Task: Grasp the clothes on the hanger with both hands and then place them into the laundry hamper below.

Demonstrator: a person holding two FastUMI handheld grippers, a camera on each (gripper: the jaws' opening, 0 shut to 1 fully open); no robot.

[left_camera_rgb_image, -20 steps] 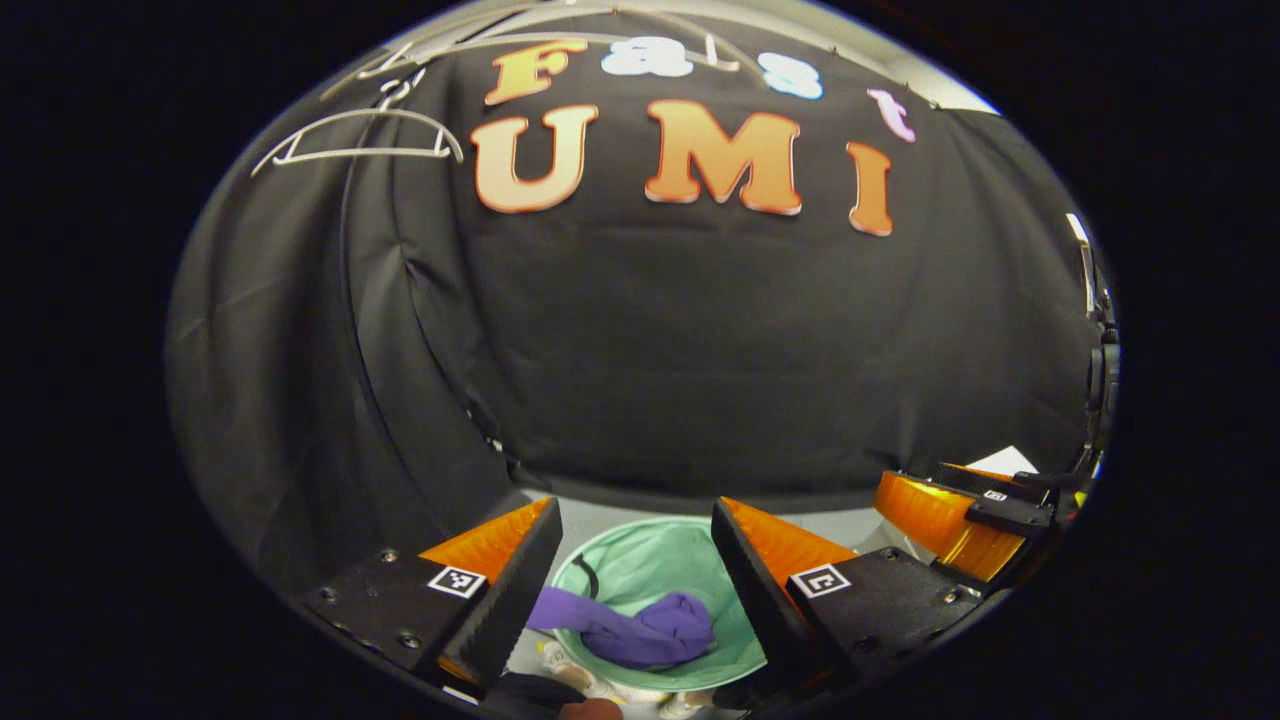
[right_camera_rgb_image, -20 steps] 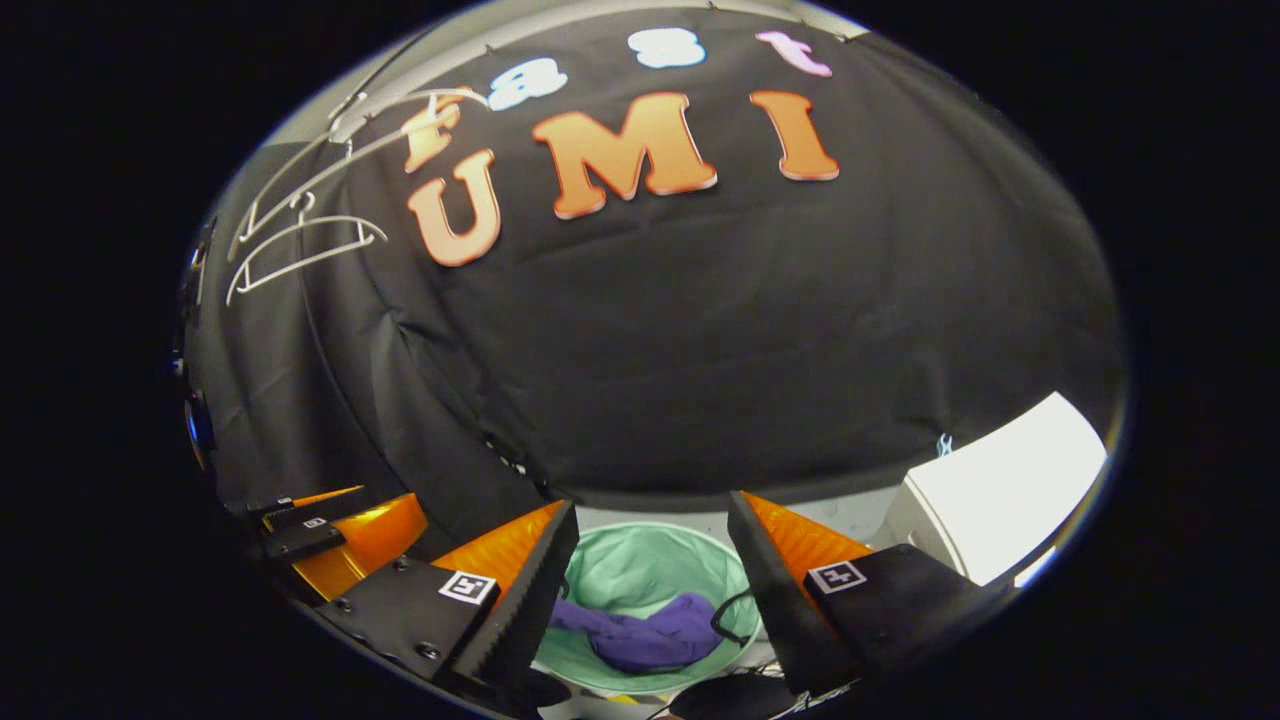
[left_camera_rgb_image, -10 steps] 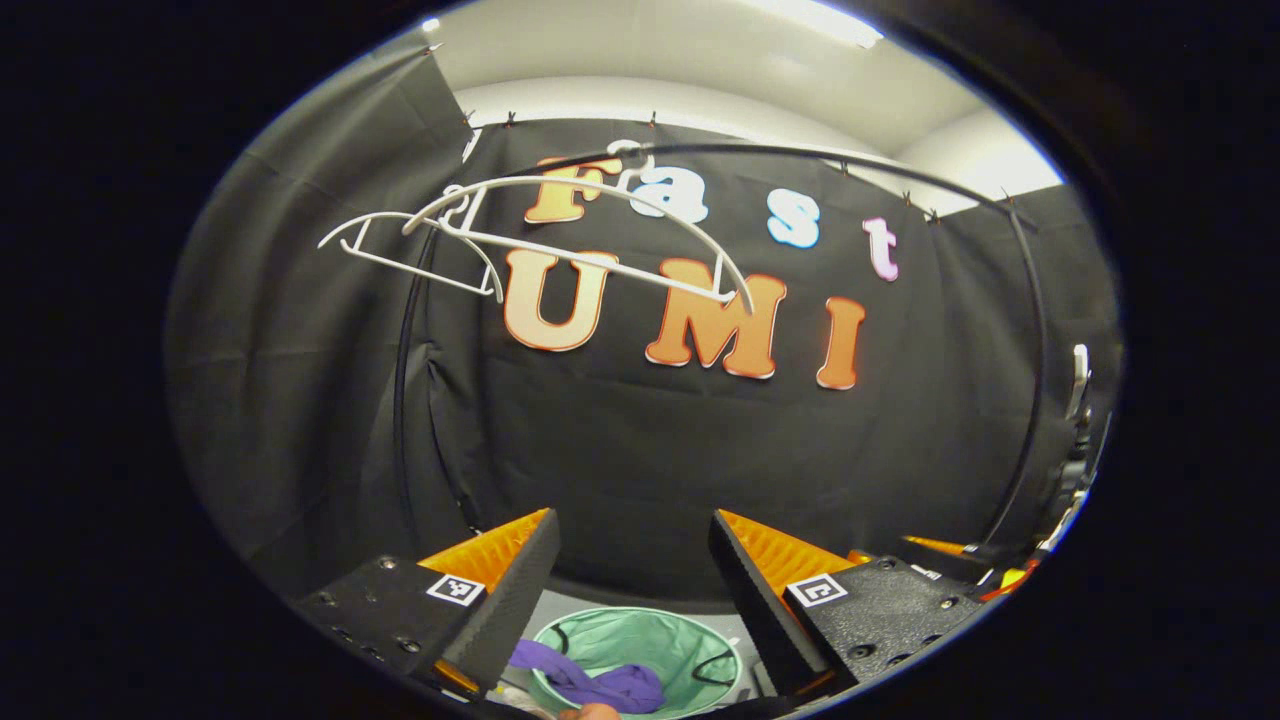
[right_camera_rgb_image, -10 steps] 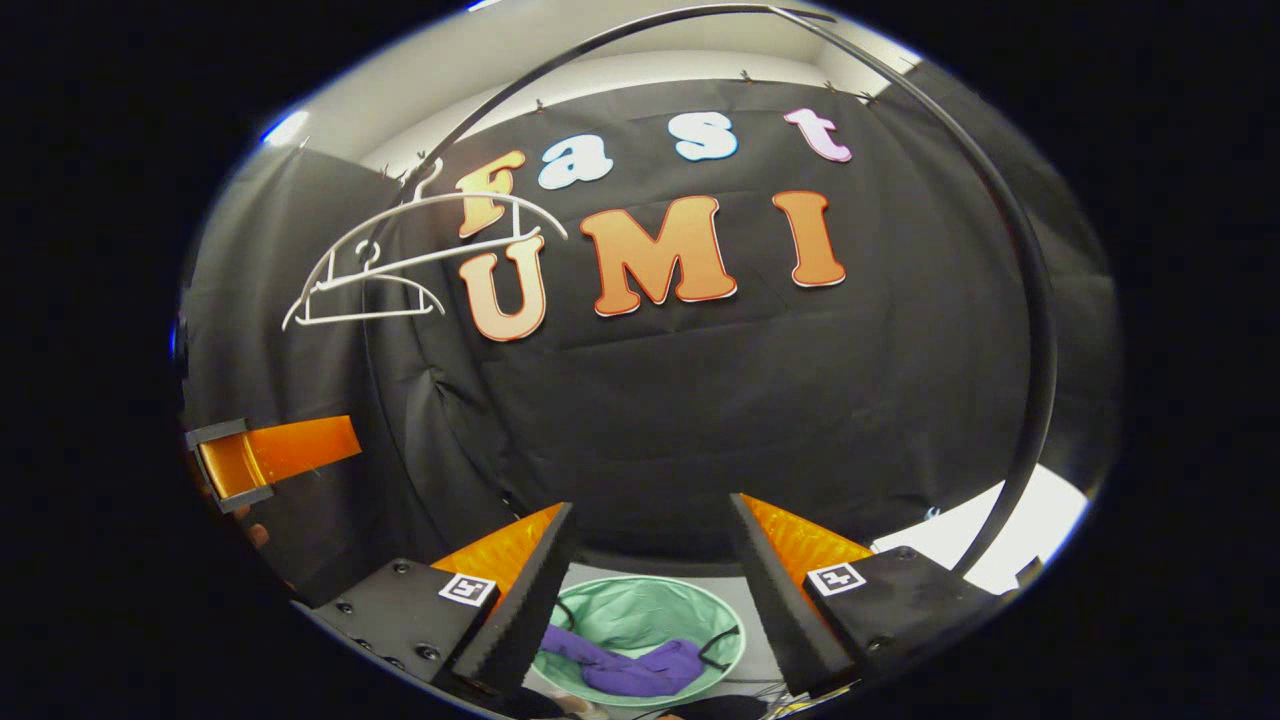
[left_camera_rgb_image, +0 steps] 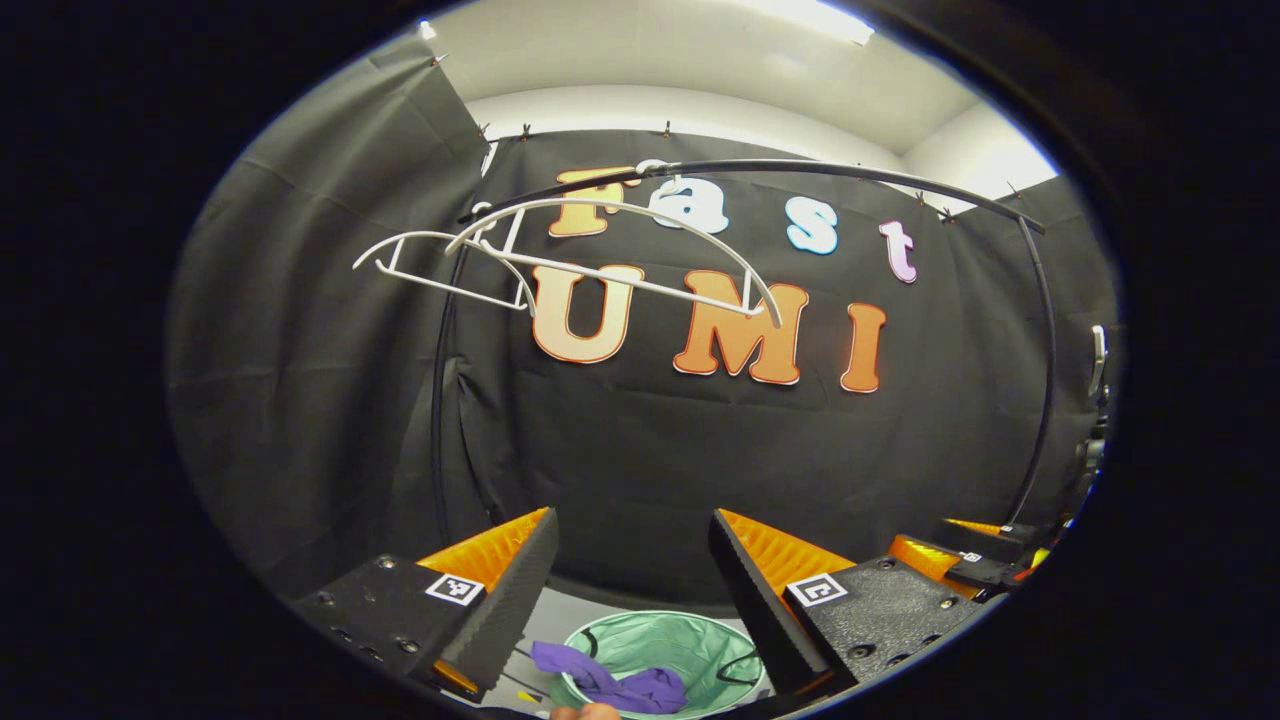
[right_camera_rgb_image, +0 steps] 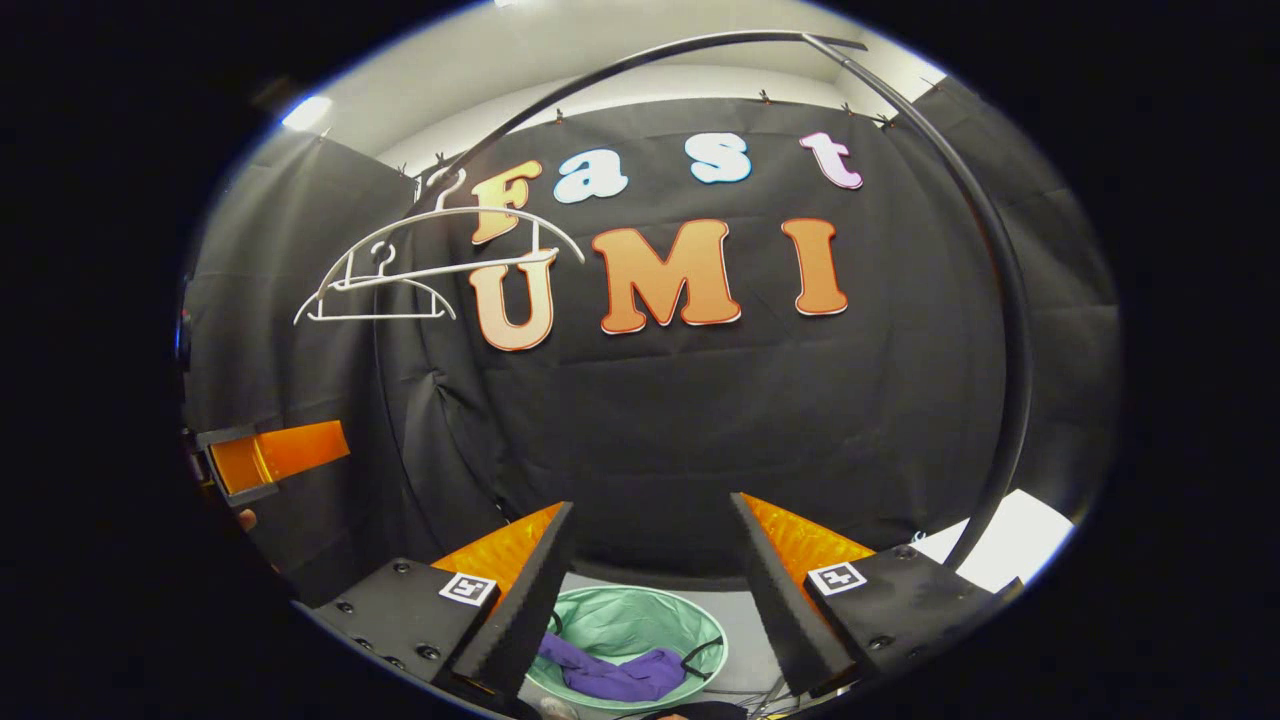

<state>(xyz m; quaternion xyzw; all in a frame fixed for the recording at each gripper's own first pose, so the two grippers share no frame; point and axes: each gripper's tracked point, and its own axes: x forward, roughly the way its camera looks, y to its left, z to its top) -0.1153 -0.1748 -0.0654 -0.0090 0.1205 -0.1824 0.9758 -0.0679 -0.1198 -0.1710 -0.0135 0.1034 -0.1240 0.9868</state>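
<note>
Purple clothes (left_camera_rgb_image: 610, 686) lie heaped in the green laundry hamper (left_camera_rgb_image: 690, 645) on the floor below me, one end draped over its left rim. Up at the left, two bare white hangers (left_camera_rgb_image: 560, 250) dangle from the black rail (left_camera_rgb_image: 800, 168). My left gripper (left_camera_rgb_image: 630, 560) hangs above the hamper, fingers spread and holding nothing. In the right gripper view, my right gripper (right_camera_rgb_image: 650, 555) is likewise released and empty, clothes (right_camera_rgb_image: 615, 678) and hamper (right_camera_rgb_image: 640, 615) between its fingers, hangers (right_camera_rgb_image: 430, 270) overhead.
</note>
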